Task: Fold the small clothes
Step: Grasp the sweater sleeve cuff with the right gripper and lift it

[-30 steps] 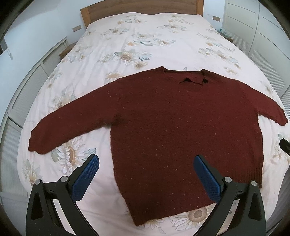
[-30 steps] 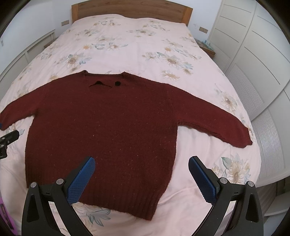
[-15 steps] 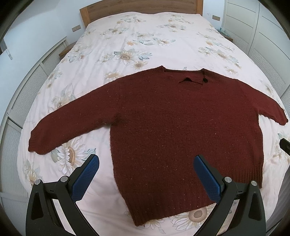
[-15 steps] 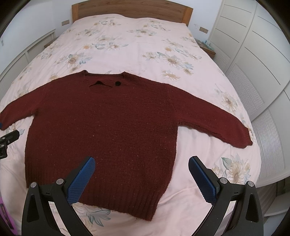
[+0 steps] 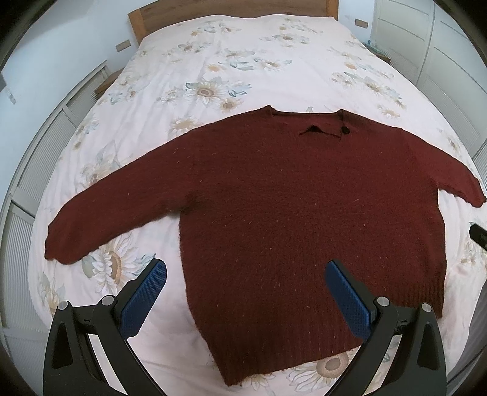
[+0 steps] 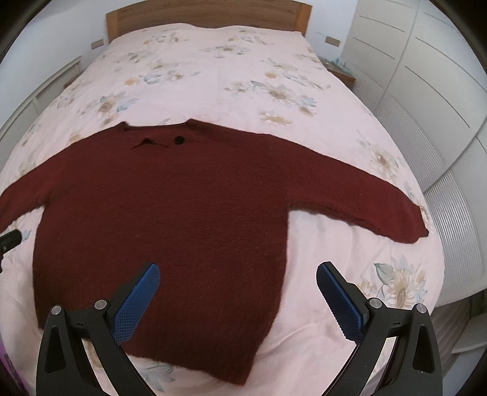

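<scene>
Black claw frames, blue textured pads.

A dark red sweater of coarse, fuzzy knit with a ribbed hem lies on the bed's smooth, matt cotton-like floral cover. The headboard is warm, satin-finished wood. Each tool, left and right, has matt black plastic arms, small shiny metal pins and blue pads with a fine gridded texture.
</scene>
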The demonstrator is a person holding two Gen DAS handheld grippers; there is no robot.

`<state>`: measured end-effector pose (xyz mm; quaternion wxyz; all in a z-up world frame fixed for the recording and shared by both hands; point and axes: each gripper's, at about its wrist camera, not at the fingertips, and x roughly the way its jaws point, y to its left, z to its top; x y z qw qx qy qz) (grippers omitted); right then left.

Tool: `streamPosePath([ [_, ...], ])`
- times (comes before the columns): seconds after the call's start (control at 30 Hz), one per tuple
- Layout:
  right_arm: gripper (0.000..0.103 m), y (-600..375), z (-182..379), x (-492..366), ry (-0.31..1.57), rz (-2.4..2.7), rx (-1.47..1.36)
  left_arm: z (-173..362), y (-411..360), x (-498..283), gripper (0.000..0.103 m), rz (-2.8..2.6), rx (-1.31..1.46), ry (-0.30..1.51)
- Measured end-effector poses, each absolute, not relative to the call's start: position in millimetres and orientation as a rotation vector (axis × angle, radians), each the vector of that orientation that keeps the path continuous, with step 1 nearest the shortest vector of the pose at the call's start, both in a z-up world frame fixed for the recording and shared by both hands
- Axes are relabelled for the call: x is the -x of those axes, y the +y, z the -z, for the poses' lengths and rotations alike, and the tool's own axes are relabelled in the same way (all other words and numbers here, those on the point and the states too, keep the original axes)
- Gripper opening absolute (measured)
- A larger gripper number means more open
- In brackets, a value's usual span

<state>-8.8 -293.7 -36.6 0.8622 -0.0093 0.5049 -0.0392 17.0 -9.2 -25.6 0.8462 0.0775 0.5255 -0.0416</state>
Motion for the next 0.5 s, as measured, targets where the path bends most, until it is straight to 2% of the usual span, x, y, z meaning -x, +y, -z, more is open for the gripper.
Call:
streamPosePath([
  [0.27, 0.103, -400.6, 56.6, -30.6, 1.007, 0.244, -0.081, 28.6, -16.6, -51.7, 0.102, 0.130, -0.166, 1.104],
  [0.5, 0.103, -559.4, 99.7, -62.9, 1.021, 0.476, -0.328, 35.7, -18.9, -85.2, 0.102, 0.128, -0.177, 1.108],
])
